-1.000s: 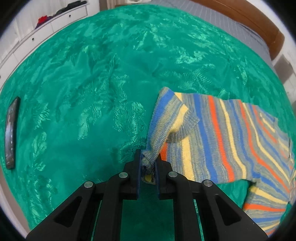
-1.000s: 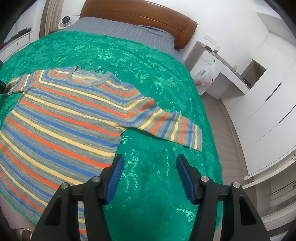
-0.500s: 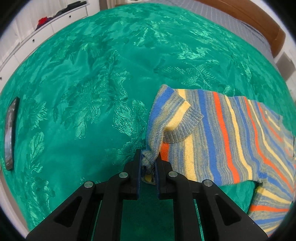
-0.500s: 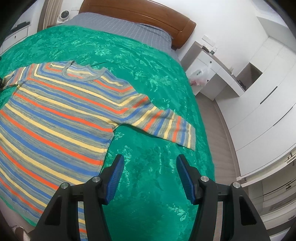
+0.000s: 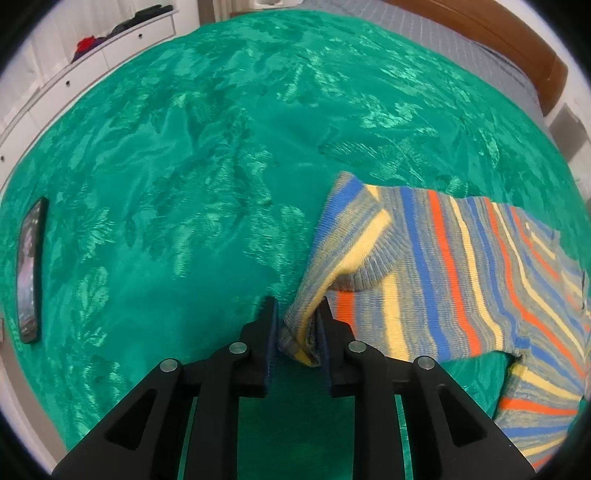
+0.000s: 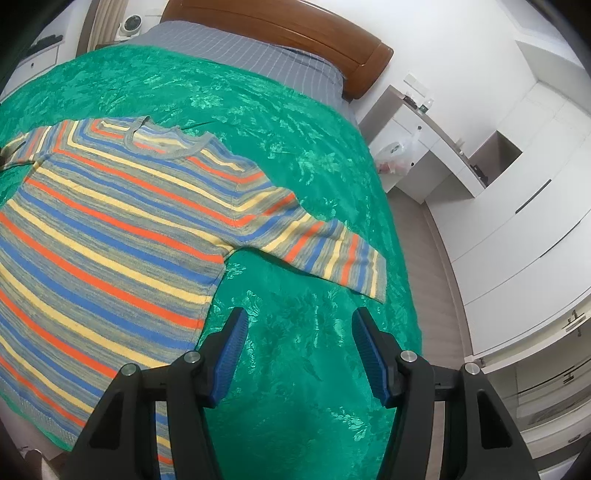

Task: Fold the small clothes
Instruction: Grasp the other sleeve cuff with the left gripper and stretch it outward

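Sweater (image 6: 110, 236), striped, lies flat on the green bedspread (image 6: 303, 369) with its neckline toward the headboard (image 6: 280, 35) and its body running lengthwise toward us. We hold the left gripper (image 5: 295, 332) at the cuff of the left sleeve (image 5: 369, 254); its jaws are opening, and the cuff sits loosely between them, doubled back over the sleeve. We hold the right gripper (image 6: 297, 354) with jaws apart and nothing between them, over bare bedspread. The right sleeve (image 6: 325, 251) extends outward across the bed, its cuff just ahead of the right gripper and slightly to its right. We judge the right hand to be nearer that sleeve, so the next fold falls to it: approach the cuff across the sleeve's long axis.
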The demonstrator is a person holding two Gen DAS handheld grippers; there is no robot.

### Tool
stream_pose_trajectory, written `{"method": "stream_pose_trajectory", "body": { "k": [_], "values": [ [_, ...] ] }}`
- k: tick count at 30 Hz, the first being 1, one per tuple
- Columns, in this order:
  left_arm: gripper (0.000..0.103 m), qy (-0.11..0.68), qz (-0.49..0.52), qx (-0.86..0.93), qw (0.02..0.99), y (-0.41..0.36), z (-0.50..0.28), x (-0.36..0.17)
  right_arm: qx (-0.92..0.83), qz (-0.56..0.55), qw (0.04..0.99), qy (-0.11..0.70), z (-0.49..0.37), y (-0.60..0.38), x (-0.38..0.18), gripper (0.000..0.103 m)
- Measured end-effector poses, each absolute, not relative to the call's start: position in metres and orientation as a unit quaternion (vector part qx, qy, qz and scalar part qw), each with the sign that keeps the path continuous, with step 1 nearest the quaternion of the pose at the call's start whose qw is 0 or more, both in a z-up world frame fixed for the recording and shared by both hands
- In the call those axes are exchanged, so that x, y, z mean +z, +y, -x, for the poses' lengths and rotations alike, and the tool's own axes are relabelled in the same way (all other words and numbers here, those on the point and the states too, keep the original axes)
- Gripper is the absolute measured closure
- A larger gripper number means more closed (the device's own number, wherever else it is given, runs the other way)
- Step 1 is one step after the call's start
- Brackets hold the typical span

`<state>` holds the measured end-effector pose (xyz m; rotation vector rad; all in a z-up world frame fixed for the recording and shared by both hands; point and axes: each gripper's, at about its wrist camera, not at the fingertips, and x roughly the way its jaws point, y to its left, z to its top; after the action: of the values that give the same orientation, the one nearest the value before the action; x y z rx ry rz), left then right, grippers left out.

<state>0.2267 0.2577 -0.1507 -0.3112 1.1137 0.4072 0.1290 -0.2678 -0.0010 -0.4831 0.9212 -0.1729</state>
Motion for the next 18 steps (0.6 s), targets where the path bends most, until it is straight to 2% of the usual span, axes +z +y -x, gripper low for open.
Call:
{"method": "stream_pose_trajectory", "body": {
  "k": [3, 10, 11, 13, 18],
  "values": [
    [0.078, 0.522, 0.146, 0.204, 0.815, 0.267, -0.221, -0.148, -0.075, 0.229, 0.865, 0.441, -0.129, -0.266, 0.001, 0.038],
    [0.077, 0.491, 0.169, 0.252, 0.817, 0.3, -0.198, -0.126, -0.07, 0.223, 0.861, 0.452, -0.126, -0.264, -0.008, 0.038],
    [0.075, 0.485, 0.17, 0.235, 0.825, 0.3, -0.199, -0.122, -0.066, 0.222, 0.86, 0.454, -0.127, -0.263, -0.009, 0.038],
    [0.06, 0.481, 0.173, 0.195, 0.837, 0.293, -0.205, -0.119, -0.057, 0.218, 0.861, 0.457, -0.128, -0.26, -0.012, 0.038],
    [0.045, 0.468, 0.115, 0.115, 0.869, 0.243, -0.228, -0.119, 0.004, 0.126, 0.871, 0.476, -0.142, -0.271, -0.019, 0.038]
  ]
}}
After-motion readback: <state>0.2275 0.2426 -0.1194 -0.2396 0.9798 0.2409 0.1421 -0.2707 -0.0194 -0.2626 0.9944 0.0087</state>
